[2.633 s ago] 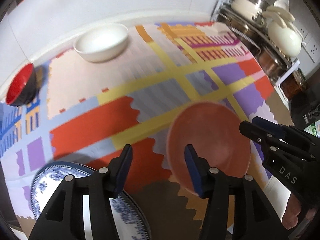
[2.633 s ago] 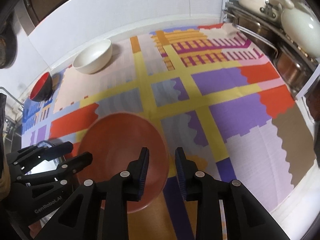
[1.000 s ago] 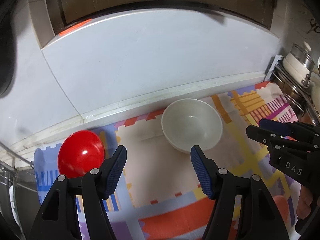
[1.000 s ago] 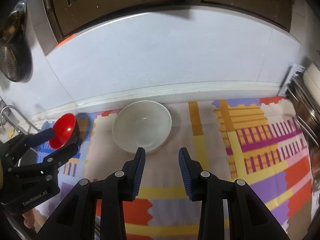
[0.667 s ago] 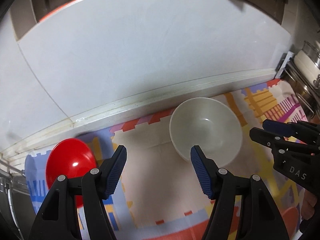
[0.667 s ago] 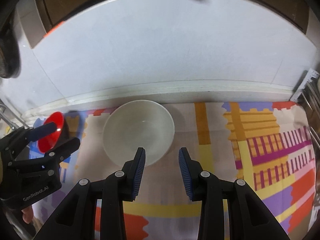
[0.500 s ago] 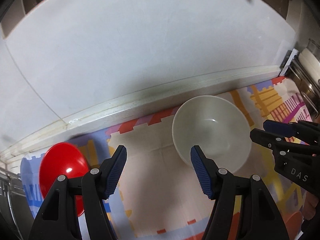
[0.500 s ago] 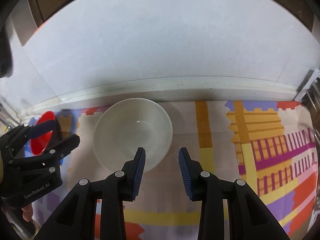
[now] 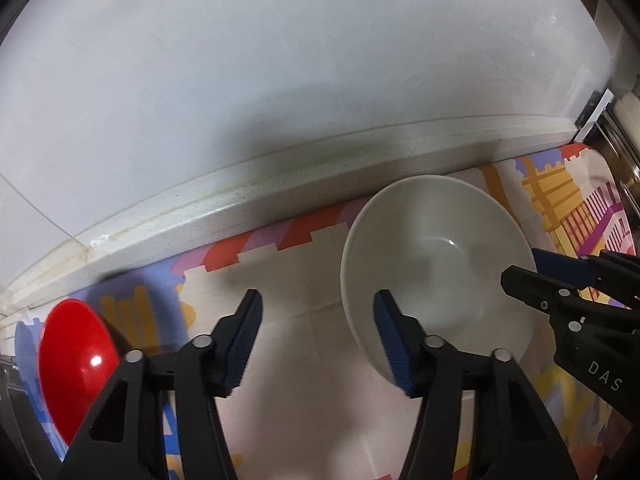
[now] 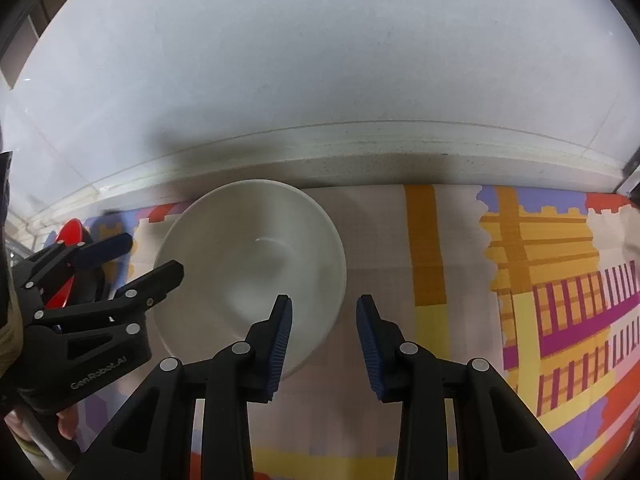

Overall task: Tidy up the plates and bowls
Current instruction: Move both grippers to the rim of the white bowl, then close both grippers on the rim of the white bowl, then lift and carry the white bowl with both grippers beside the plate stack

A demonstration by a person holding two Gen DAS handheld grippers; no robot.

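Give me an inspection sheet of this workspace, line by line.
Surface: patterned mat on a counter, against a white wall.
Job's things: white bowl upright and empty on the mat; red bowl to its left, tilted, apart from it.
Clutter: nothing seen on the mat besides the bowls.
Grippers: left gripper closing, nothing between its fingers, right finger in front of the white bowl's rim; right gripper closing, left finger over the bowl, rim in the gap, pads not yet pressing.
Cables: nothing seen.
Surroundings: metal rack at the right edge.
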